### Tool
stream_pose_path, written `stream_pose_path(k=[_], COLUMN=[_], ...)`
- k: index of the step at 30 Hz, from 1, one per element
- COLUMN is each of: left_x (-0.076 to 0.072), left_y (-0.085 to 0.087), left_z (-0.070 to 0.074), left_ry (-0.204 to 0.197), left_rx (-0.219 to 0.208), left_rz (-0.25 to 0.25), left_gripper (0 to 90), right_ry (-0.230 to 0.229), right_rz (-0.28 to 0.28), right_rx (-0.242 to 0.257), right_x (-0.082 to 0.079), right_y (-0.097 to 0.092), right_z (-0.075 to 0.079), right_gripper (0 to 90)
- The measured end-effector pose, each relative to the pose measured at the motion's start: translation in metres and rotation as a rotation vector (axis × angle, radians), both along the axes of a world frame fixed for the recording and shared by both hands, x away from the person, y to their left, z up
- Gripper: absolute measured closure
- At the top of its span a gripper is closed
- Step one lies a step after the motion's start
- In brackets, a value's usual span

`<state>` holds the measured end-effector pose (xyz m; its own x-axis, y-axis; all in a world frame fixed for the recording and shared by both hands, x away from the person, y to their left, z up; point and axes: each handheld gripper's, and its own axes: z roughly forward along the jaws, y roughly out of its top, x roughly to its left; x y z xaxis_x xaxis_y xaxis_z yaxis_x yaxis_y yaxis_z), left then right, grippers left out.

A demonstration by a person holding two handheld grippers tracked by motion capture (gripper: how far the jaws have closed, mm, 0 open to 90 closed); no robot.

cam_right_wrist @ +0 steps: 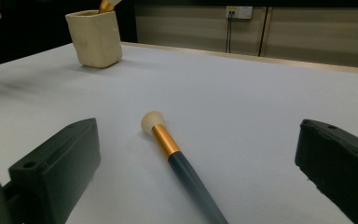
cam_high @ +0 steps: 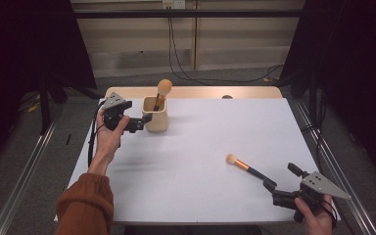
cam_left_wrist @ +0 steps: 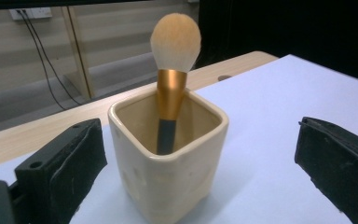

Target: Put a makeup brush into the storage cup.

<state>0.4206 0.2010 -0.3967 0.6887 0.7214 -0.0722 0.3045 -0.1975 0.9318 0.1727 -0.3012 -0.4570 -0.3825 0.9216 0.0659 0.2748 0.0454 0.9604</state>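
A: At the far left of the table [cam_high: 191, 191], the left gripper [cam_high: 146, 119] sits level beside a cream cup [cam_high: 155, 114], jaws spread as wide as they go. Which way does the brush in it point?

B: The large brush [cam_high: 161, 94] stands nearly upright, long axis vertical with a slight lean. In the left gripper view, its fluffy head [cam_left_wrist: 175, 41] is up, above a gold ferrule [cam_left_wrist: 171, 93], and the dark handle runs down into the cup [cam_left_wrist: 168, 163] straight ahead of the jaws. The cup stands between the two black pads [cam_left_wrist: 65, 163] (a gap shows on each side), and nothing is pinched.

A: And the right gripper [cam_high: 280, 179], at the near right corner?

B: Also spread wide, holding nothing. In the right gripper view, the small brush [cam_right_wrist: 177, 158] lies flat on the white surface between its jaws, long axis running away from the tool: pale head [cam_right_wrist: 152, 122] at the far end, handle toward the gripper's body. The pads stand clear of the handle on either side; whether the handle's near end touches the gripper I cannot tell.

A: From above?

B: The small brush [cam_high: 247, 167] lies diagonally, its head pointing away from the right gripper toward the table's middle, with the cup well beyond it near the left gripper.
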Motion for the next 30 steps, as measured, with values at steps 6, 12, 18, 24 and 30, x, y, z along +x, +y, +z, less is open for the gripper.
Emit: stream_pose_path(k=[6,12,18,24,30], left_x=[-0.016,-0.029,-0.045,-0.065,-0.080], left_y=[0.002,0.009,0.019,0.025,0.029], left_z=[-0.001,-0.006,-0.012,-0.014,-0.017], left_ry=[-0.024,-0.027,-0.037,-0.029,-0.023], left_rx=[-0.006,-0.022,-0.032,-0.066,-0.051], left_rz=[-0.001,0.027,0.028,0.035,0.050], left_gripper=[2.4,2.7,3.0,2.6,2.6], right_ry=[-0.001,-0.002,0.000,-0.001,0.002], right_rz=[-0.003,-0.004,-0.008,-0.009,-0.013], right_rx=[-0.002,-0.002,-0.001,-0.001,0.000], right_x=[-0.001,-0.002,-0.002,-0.002,-0.003], right_y=[-0.001,-0.001,-0.001,-0.002,-0.002], right_z=[0.000,0.000,0.000,0.000,0.000], right_gripper=[0.0,0.0,0.0,0.0,0.0])
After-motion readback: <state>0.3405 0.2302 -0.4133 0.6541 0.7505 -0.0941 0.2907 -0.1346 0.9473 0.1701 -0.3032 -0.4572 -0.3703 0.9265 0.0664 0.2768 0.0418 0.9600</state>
